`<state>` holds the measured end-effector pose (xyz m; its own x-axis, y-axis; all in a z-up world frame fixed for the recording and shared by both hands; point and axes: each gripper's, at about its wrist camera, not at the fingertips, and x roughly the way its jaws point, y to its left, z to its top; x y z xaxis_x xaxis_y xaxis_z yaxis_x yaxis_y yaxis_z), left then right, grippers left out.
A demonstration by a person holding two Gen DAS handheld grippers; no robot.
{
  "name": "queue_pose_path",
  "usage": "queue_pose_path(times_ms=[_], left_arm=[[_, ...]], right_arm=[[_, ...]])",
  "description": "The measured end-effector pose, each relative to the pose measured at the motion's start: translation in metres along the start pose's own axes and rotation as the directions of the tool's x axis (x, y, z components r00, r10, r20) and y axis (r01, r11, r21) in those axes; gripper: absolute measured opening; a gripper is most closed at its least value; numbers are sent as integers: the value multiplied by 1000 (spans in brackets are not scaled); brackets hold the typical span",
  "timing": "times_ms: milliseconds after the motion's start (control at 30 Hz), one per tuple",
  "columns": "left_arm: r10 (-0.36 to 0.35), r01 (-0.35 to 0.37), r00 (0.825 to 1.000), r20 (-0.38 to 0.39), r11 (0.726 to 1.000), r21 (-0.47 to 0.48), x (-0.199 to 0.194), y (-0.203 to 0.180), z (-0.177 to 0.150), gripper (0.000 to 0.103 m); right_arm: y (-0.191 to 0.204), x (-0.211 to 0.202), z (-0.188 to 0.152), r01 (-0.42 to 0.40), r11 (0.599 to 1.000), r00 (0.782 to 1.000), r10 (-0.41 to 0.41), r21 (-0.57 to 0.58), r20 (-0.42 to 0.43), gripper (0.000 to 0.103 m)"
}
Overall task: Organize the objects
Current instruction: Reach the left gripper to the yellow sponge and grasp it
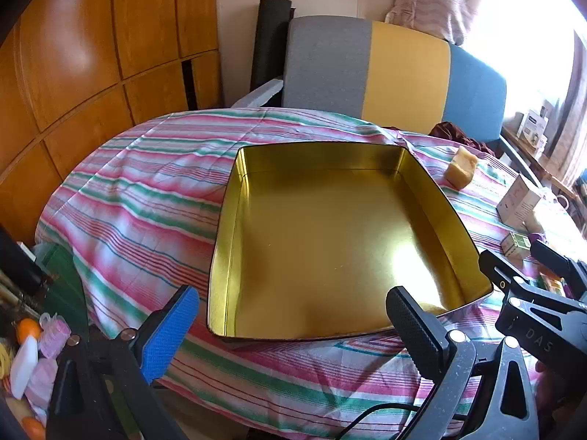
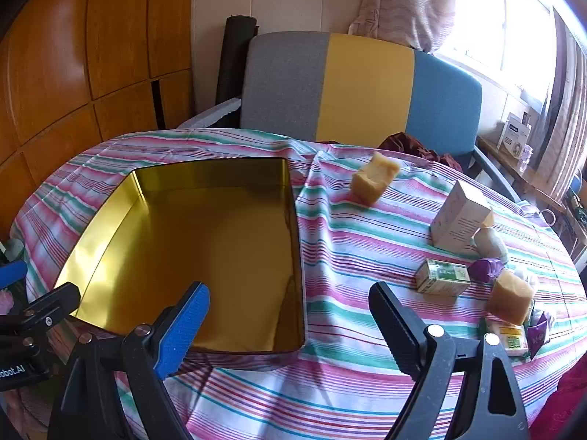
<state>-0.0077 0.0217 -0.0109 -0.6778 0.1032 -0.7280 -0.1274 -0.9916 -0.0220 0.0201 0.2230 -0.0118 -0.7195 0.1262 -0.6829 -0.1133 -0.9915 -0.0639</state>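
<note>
An empty gold tin box (image 1: 436, 198) (image 2: 297, 249) lies on the striped tablecloth. My left gripper (image 1: 293, 326) is open and empty over the box's near edge. My right gripper (image 2: 290, 322) is open and empty above the cloth by the box's near right corner. To the right lie a yellow soap block (image 2: 374, 178) (image 1: 461, 171), a white carton (image 2: 458, 220) (image 1: 519, 203), a small green box (image 2: 442, 277) (image 1: 515, 244), a purple wrapped item (image 2: 486, 269), a second yellow block (image 2: 510, 300) and small packets (image 2: 510, 339).
A grey, yellow and blue chair (image 2: 363, 88) stands behind the table, with dark red cloth (image 2: 414, 146) on its seat. Wooden cabinets (image 1: 91, 55) line the left. Clutter (image 1: 29, 352) lies low at the left. A shelf with boxes (image 2: 513, 139) runs under the window.
</note>
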Motion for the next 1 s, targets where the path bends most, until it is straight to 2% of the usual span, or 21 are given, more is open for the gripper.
queue_pose_path(times_ms=[333,533,833,1000], left_arm=[[-48,47,999,17,996,79,1,-27,17,103],[-86,81,996,29,985,152,6,-55,34,103],[-141,127,989,38,958,257,18,-102,68,103],[-180,157,983,42,930,332,30,-143,95,103]], right_arm=[[-39,6,3,57,998,998,-56,32,-24,90],[-85,11,7,118,988,992,-114,94,-48,90],[-160,13,11,206,964,977,-191,166,-99,90],[-198,21,12,246,947,967,-227,204,-114,90]])
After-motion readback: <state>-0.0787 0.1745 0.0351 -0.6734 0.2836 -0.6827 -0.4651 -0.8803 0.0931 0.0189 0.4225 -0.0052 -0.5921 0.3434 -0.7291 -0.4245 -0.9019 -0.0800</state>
